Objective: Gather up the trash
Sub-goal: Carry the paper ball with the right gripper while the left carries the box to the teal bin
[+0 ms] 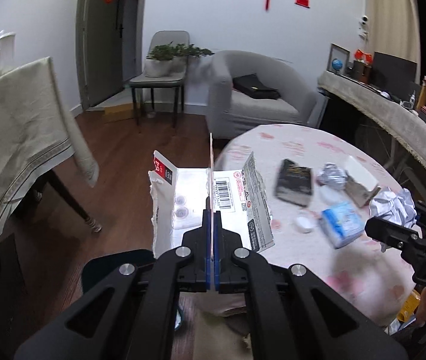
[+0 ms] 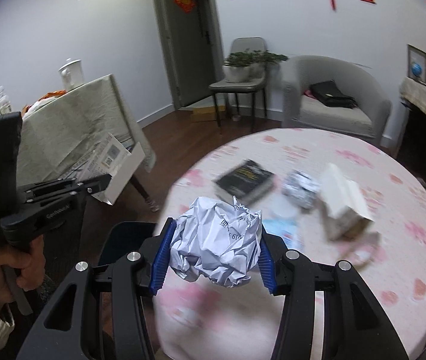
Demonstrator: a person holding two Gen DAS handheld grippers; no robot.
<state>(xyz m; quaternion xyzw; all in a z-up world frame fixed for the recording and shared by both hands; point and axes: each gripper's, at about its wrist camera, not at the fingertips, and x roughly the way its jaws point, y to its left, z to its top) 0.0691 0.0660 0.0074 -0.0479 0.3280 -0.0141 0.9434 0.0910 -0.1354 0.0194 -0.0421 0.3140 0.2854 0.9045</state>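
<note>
My left gripper (image 1: 212, 210) is shut on a flattened white carton (image 1: 189, 198) with a barcode, held off the left edge of the round table (image 1: 348, 270). The carton also shows in the right wrist view (image 2: 117, 168). My right gripper (image 2: 213, 240) is shut on a crumpled paper ball (image 2: 216, 243), held above the table's near edge. The paper ball shows at the right of the left wrist view (image 1: 393, 205). A dark bin (image 2: 123, 240) stands on the floor below, between the two grippers.
On the pink-patterned table lie a black book (image 1: 295, 181), a foil ball (image 1: 331, 174), a white box (image 1: 361, 174), a blue tissue pack (image 1: 343, 222) and a small white lid (image 1: 304, 223). A cloth-covered table (image 1: 12, 138) stands left; a grey armchair (image 1: 258, 96) stands behind.
</note>
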